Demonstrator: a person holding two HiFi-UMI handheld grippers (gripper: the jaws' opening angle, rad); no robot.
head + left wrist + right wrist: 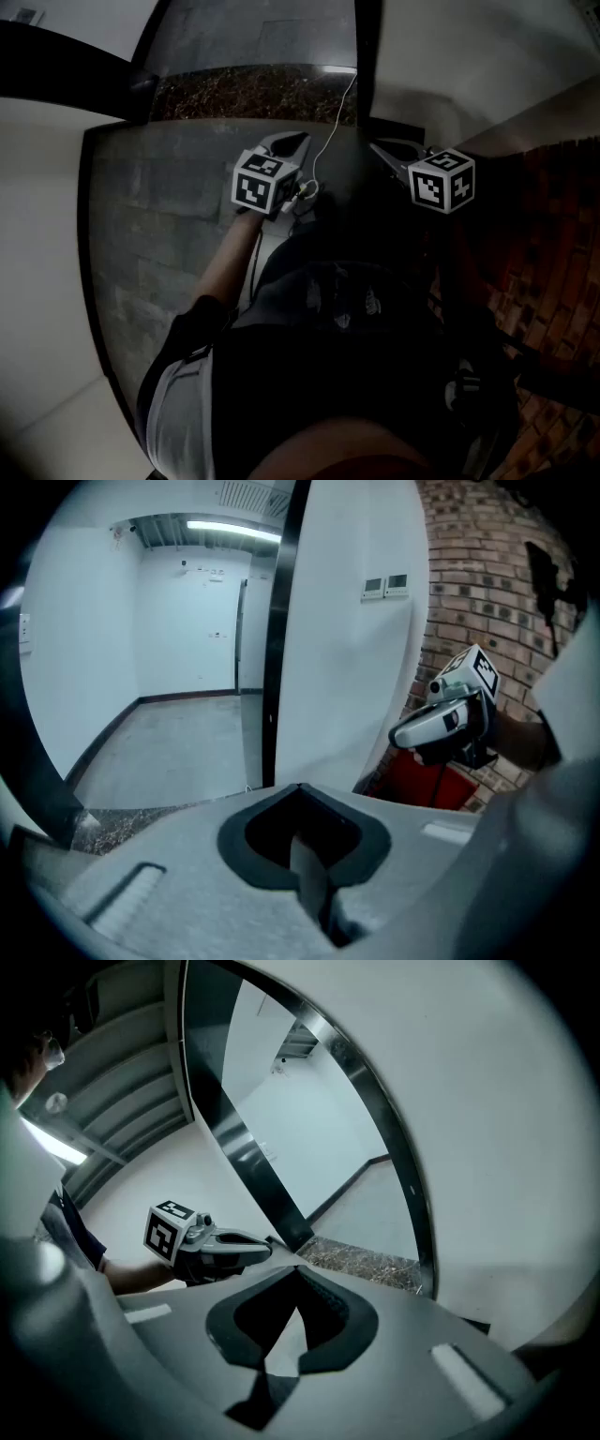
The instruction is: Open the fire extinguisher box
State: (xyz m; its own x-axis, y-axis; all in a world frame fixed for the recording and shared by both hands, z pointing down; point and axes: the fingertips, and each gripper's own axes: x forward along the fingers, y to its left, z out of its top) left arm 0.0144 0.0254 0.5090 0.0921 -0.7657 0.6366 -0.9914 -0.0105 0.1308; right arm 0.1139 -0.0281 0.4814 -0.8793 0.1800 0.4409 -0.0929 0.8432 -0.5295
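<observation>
Left gripper [300, 789] pressed together, tips meeting with nothing between them, as seen in the left gripper view. Right gripper [298, 1274] likewise pressed together and empty in its own view. Neither touches the fire extinguisher box [422, 782], a red shape low at 3 o'clock from the left gripper's tips, at the foot of the brick wall [487, 583] and partly behind the right gripper's dark body, which hangs at 2 o'clock with its marker cube [473, 672] turned up and to the right.

From the head view, both grippers point toward 12 o'clock, side by side and apart, the left one carried on a bare forearm [230, 262]. A thin white cable [333, 117] runs up from beside the left gripper toward 12 o'clock. A grey tiled floor [159, 216] spreads at 9 o'clock, and the brickwork fills the 3 o'clock side.

Past the left gripper's tips, a white pillar [352, 667] rises at 12 o'clock, a black door frame [279, 639] beside it at 11 o'clock, and a bare, lit room [187, 621] opens beyond. A speckled stone strip [361, 1262] lies just past the right gripper's tips at 2 o'clock.
</observation>
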